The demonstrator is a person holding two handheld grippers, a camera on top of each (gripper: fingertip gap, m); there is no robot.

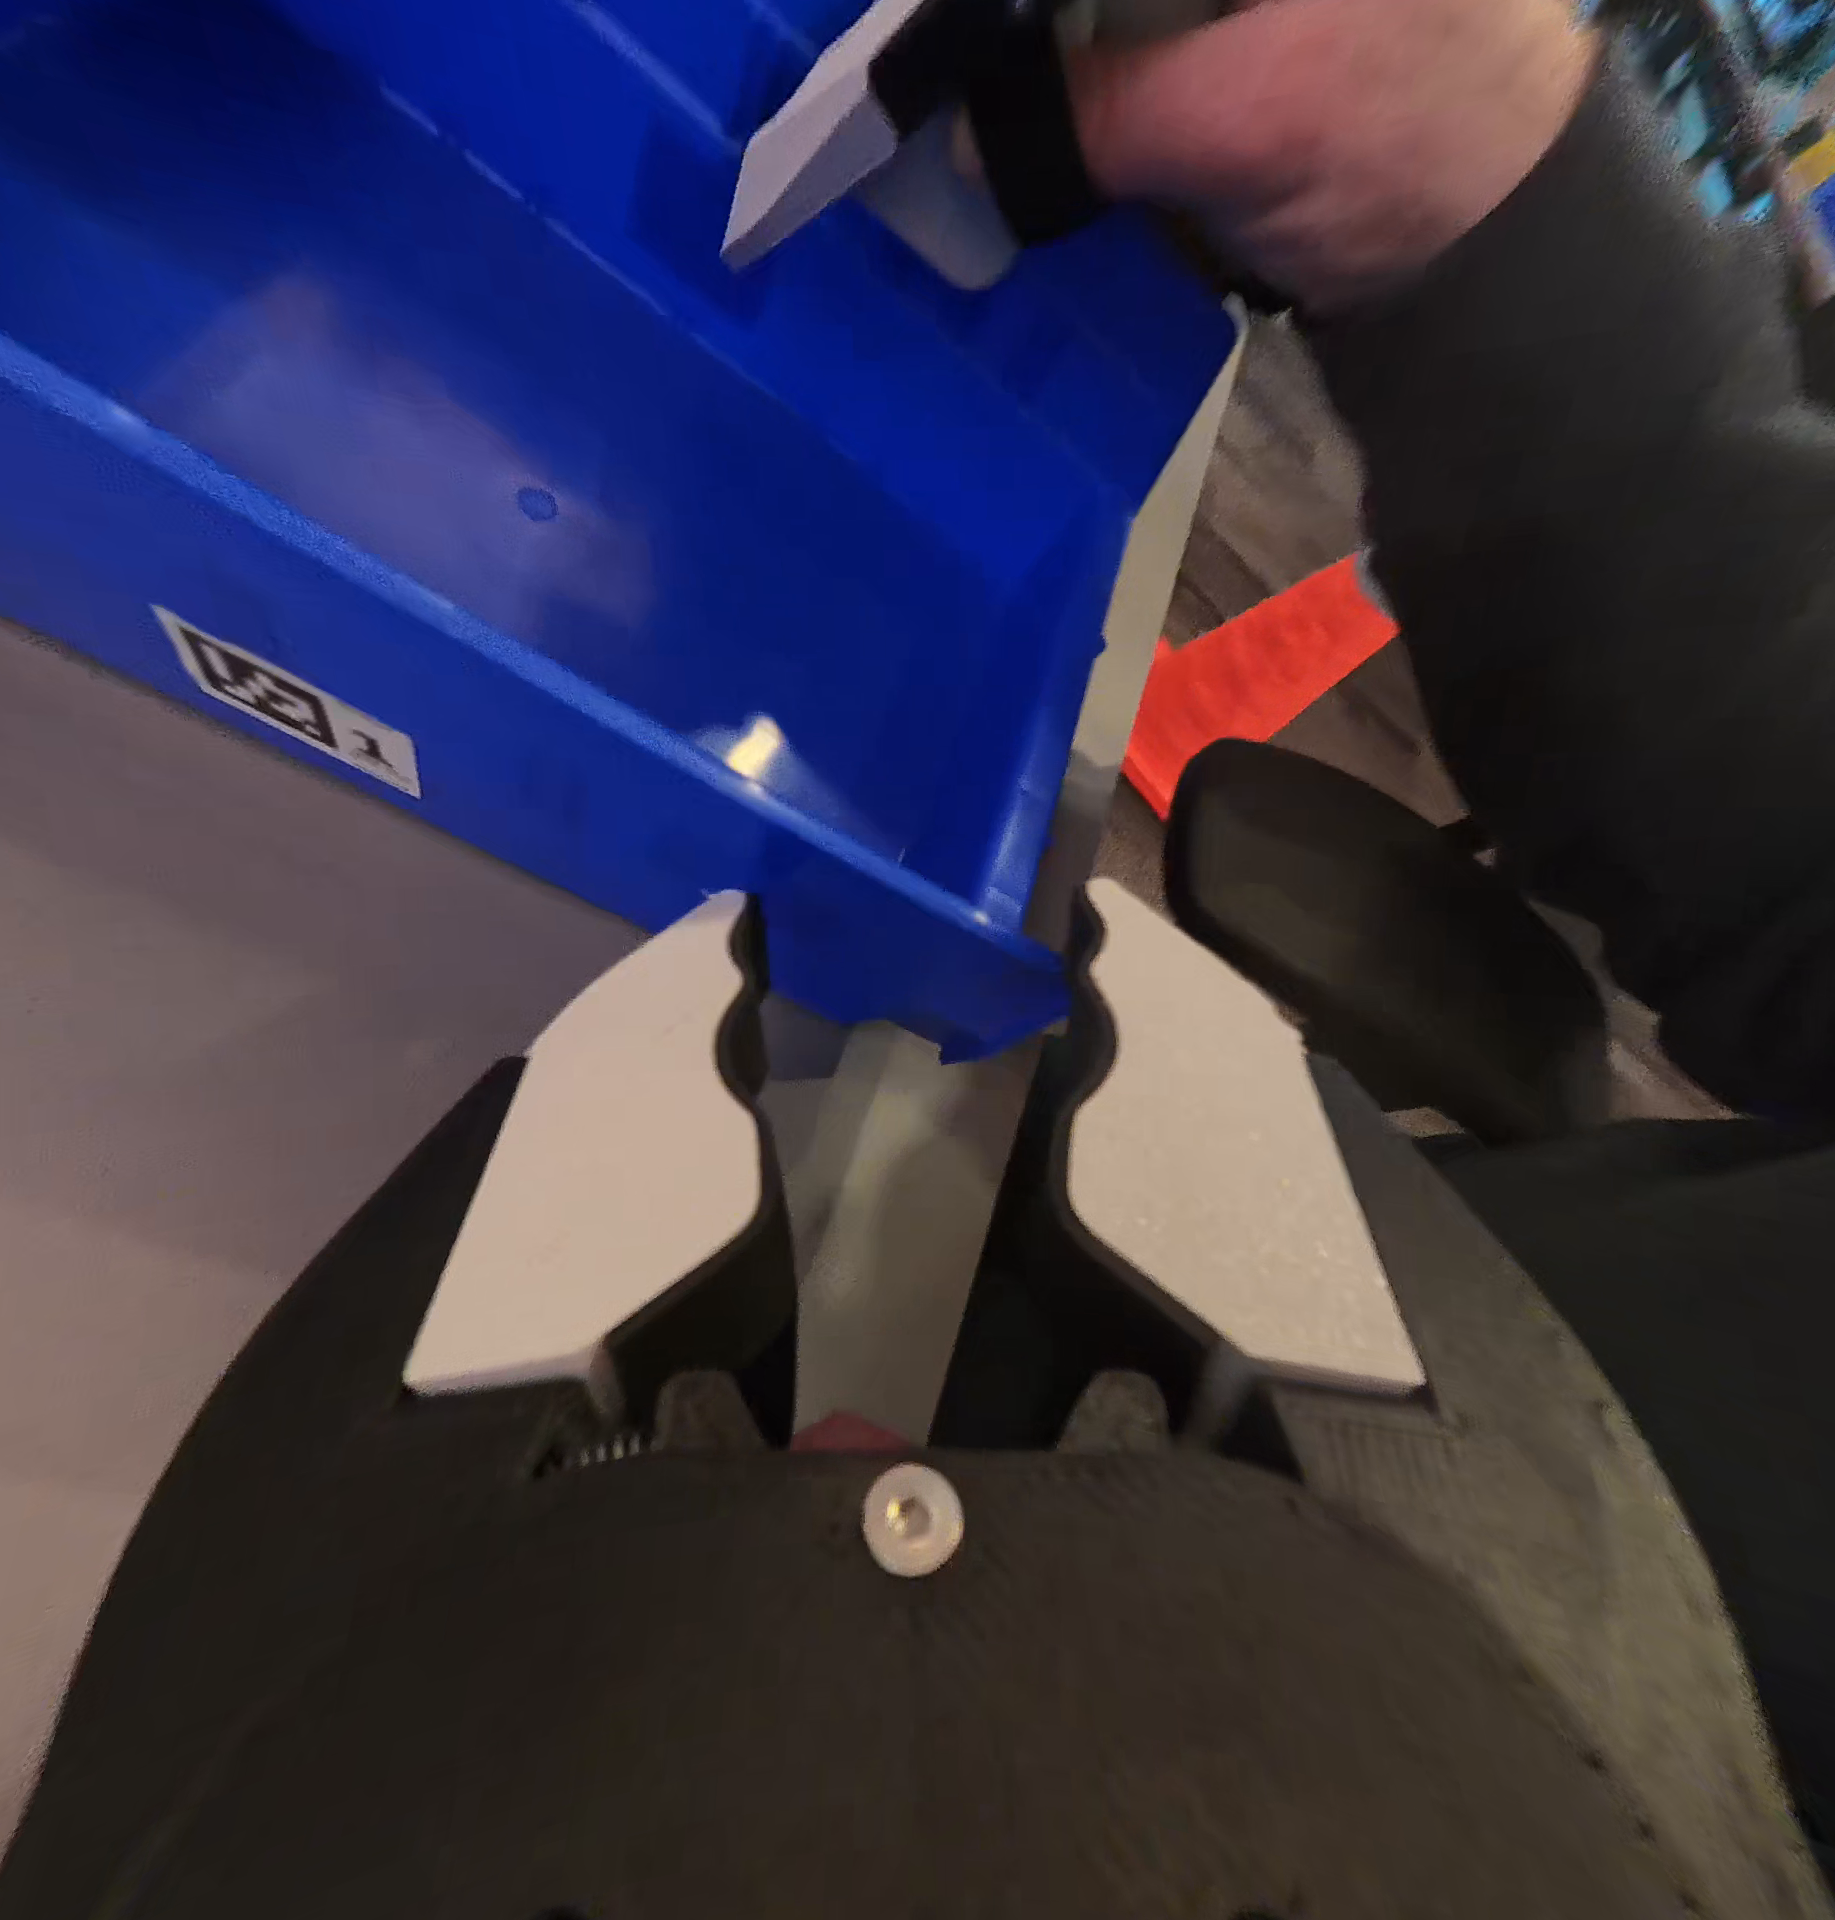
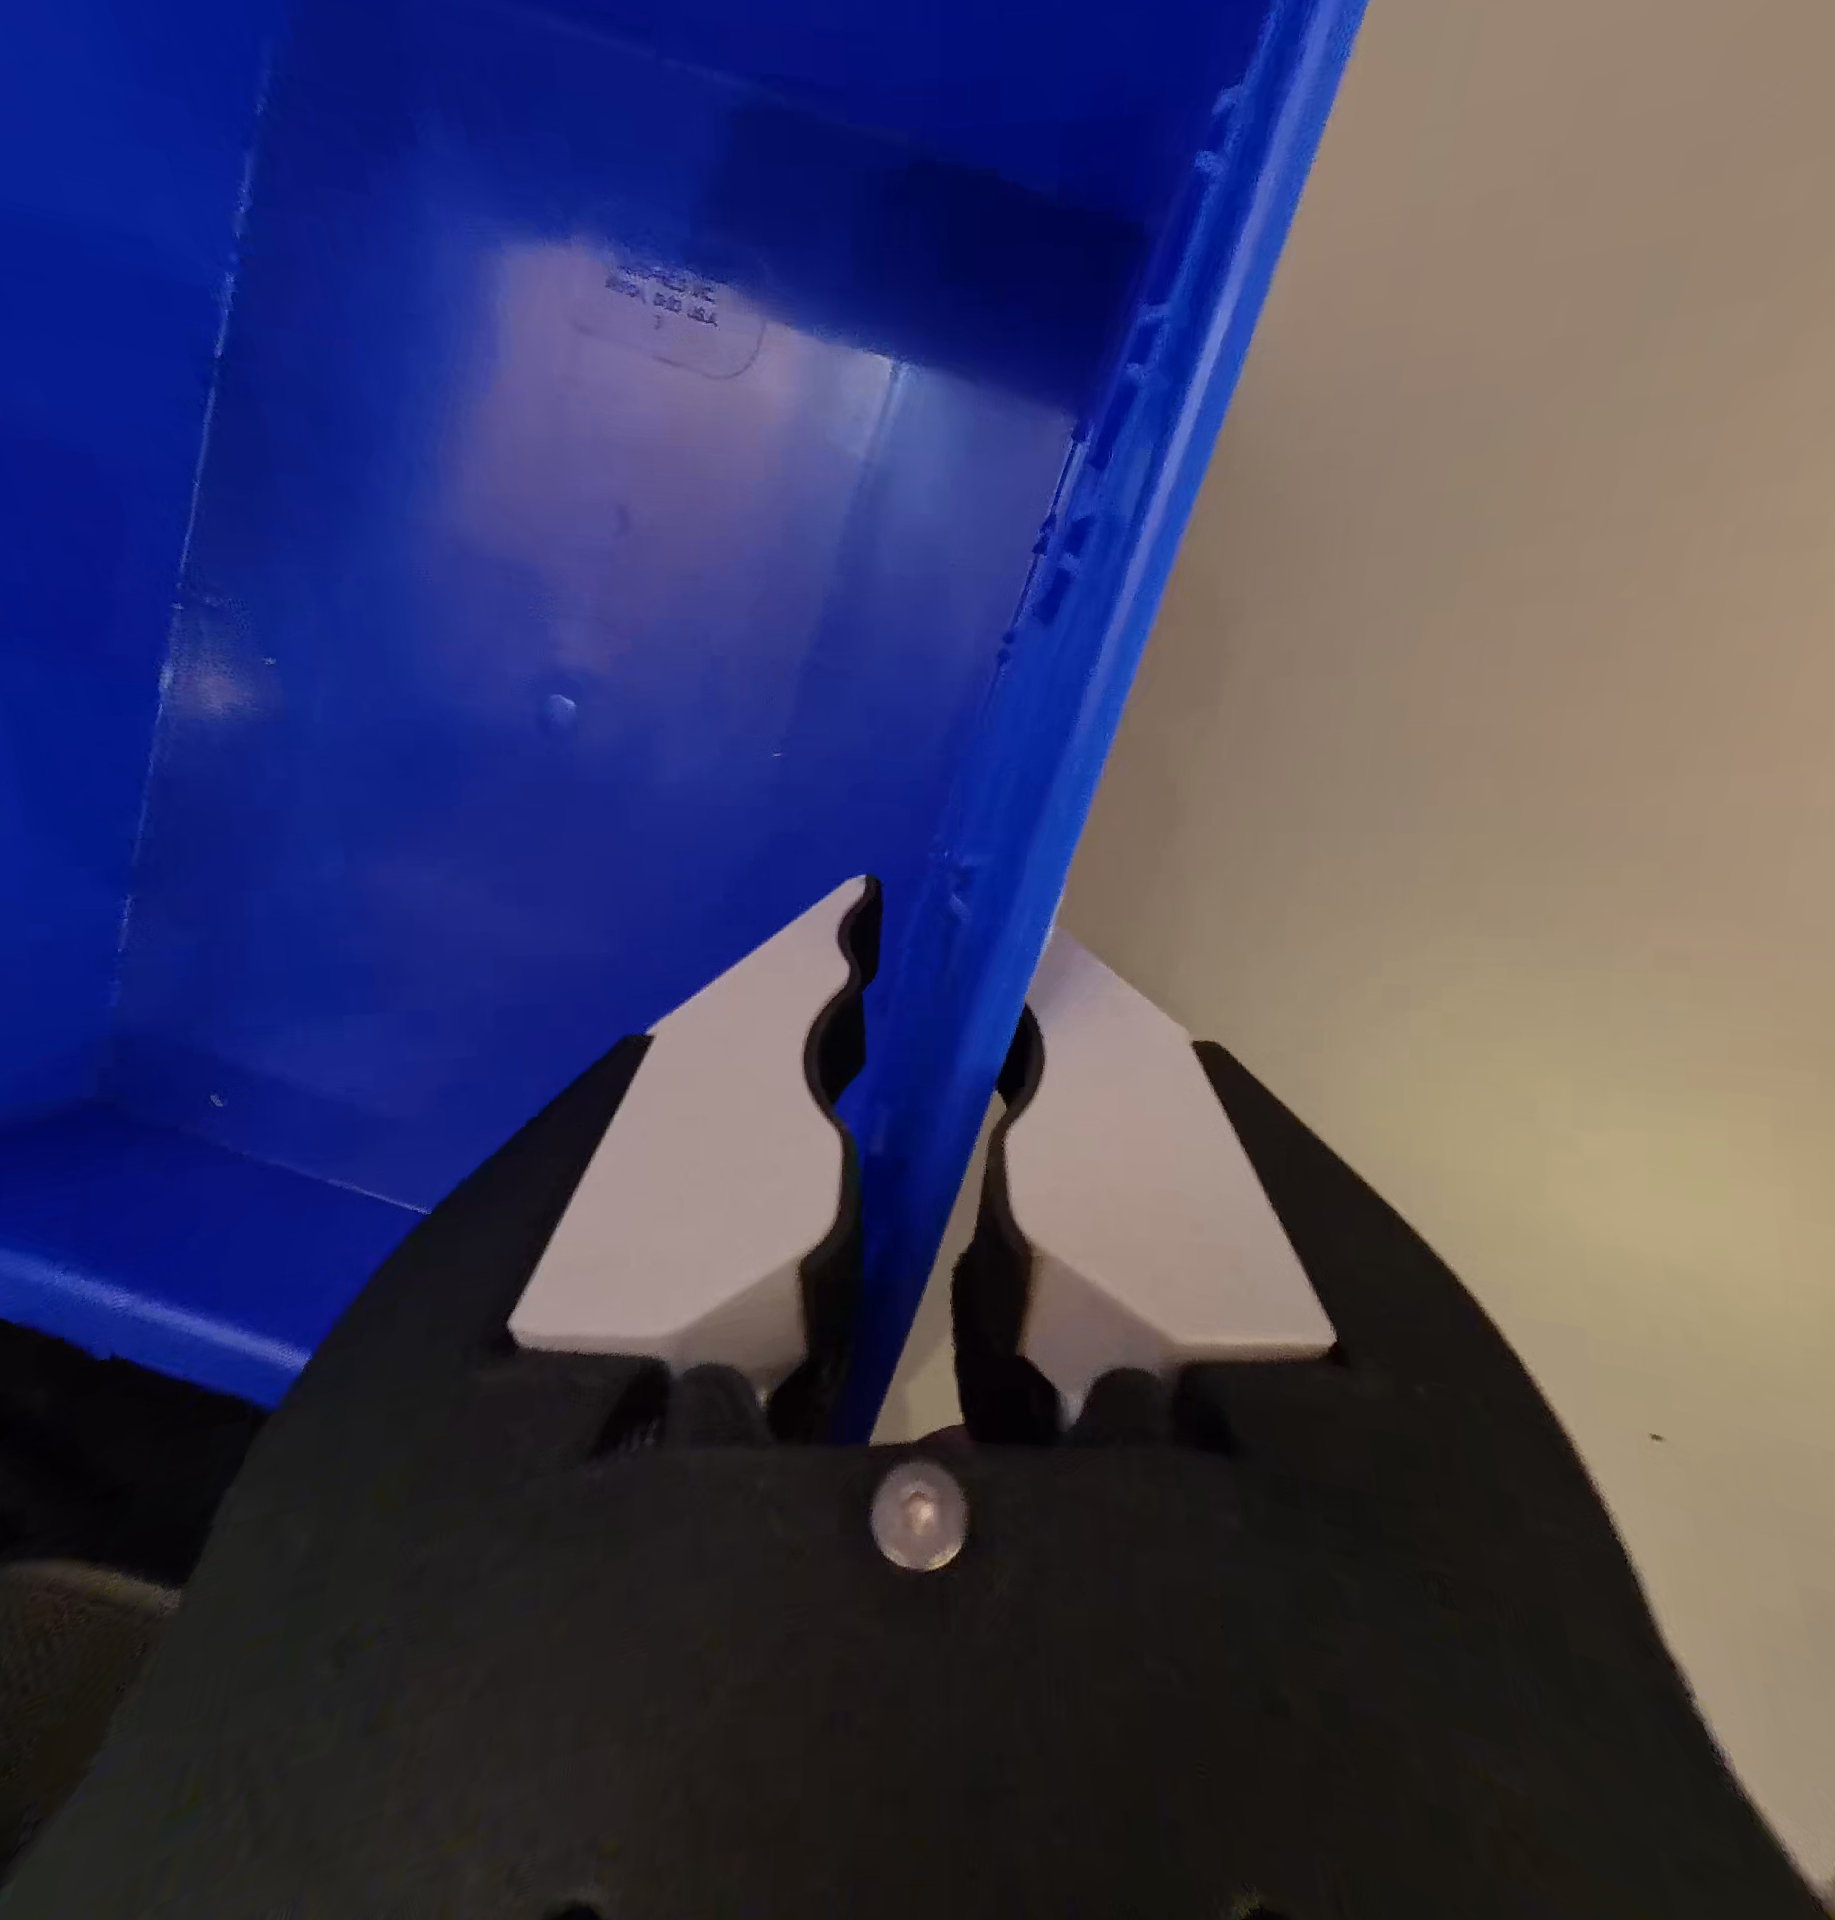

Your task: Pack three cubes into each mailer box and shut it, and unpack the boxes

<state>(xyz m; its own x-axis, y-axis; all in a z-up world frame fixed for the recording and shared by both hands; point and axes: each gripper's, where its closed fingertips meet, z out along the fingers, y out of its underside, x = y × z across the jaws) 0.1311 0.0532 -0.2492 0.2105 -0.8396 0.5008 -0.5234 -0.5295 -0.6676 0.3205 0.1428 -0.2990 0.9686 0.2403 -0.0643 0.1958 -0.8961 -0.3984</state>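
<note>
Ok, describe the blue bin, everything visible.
The blue bin is glossy moulded plastic, open-topped with a thick rim, and looks empty in both views. It is tilted, at the grey table's edge. A white sticker sits on its outer wall. The left gripper straddles a rim corner; the right gripper is clamped on a side wall.

Blue bin (image 2: 539, 644): glossy moulded plastic, smooth walls catching soft highlights.
Left gripper (image 1: 913, 966): matt black body, finely ridged; smooth pale grey fingers (image 1: 622, 1122); shiny metal screw (image 1: 913, 1520).
Sticker (image 1: 287, 698): flat white paper.
Sleeve (image 1: 1619, 582): dark matt cloth.
Table (image 2: 1515, 727): smooth, matt, pale.
</note>
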